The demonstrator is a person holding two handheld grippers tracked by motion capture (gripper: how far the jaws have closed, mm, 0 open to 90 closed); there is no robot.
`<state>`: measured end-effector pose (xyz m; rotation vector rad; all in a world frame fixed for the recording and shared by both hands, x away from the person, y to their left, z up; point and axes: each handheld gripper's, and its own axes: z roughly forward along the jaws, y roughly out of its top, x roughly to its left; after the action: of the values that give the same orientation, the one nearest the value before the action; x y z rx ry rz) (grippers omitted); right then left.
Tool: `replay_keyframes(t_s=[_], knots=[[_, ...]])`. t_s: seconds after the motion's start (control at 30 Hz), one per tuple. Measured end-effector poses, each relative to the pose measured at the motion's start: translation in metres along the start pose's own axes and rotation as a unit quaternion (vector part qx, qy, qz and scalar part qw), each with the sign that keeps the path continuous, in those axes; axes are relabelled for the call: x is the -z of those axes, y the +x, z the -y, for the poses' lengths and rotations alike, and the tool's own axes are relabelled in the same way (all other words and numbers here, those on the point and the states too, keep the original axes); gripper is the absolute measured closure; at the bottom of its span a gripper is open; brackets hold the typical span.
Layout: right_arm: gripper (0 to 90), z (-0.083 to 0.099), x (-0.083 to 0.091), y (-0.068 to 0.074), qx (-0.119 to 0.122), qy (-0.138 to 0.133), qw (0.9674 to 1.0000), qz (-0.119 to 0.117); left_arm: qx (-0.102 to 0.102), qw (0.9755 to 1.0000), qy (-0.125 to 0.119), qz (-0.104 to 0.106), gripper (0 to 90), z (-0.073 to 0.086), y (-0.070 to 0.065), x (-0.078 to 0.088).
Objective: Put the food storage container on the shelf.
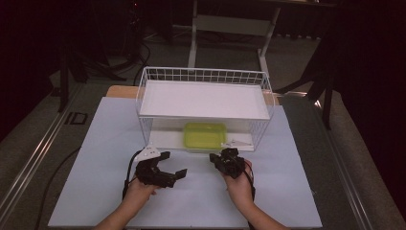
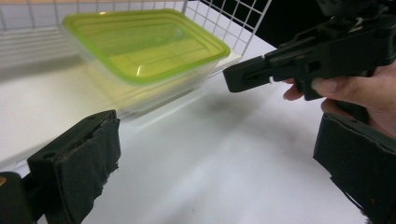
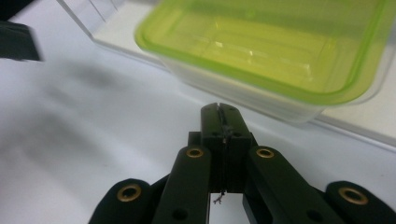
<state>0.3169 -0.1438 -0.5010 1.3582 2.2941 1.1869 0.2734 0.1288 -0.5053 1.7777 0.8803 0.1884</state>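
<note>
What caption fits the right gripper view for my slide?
Right gripper, jaws shut and empty, just short of the green-lidded container on the white tray.

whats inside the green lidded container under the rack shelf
The container sits on the lower level of the white wire rack, under its white shelf board. Through the translucent green lid and clear walls nothing shows inside, though glare hides part of the bottom.

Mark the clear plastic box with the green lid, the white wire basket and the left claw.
Clear plastic box with green lid (image 2: pixel 140 46): left gripper view, lid centre.
White wire basket (image 1: pixel 206 74): high view, back rim.
Left claw (image 1: pixel 173 165): high view, between open tips.
</note>
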Motion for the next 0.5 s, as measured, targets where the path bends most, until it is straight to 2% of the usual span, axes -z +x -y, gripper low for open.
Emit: replay_keyframes(t_s=[0.07, 0.17, 0.27, 0.33, 0.5], knots=[[89.9, 0.002, -0.007, 0.000, -0.001, 0.006, 1.0000, 0.002, -0.010, 0.9999, -0.001, -0.003, 1.5, 0.002, -0.001, 0.001], [90.0, 0.002, -0.015, -0.001, 0.002, 0.009, 0.9999, 0.008, 0.000, 1.0000, -0.004, 0.000, 1.5, 0.004, 0.000, 0.001], [89.9, -0.001, -0.021, -0.003, 0.003, 0.010, 0.9998, 0.017, -0.004, 1.0000, -0.004, -0.005, 1.5, 0.005, 0.001, 0.001], [89.9, -0.003, -0.025, -0.005, -0.003, 0.007, 0.9998, 0.020, 0.000, 1.0000, -0.007, -0.003, 1.5, 0.006, 0.002, 0.001], [89.9, -0.008, -0.035, -0.009, -0.014, 0.005, 0.9997, 0.020, -0.006, 1.0000, -0.003, -0.003, 1.5, 0.007, 0.001, -0.002]])
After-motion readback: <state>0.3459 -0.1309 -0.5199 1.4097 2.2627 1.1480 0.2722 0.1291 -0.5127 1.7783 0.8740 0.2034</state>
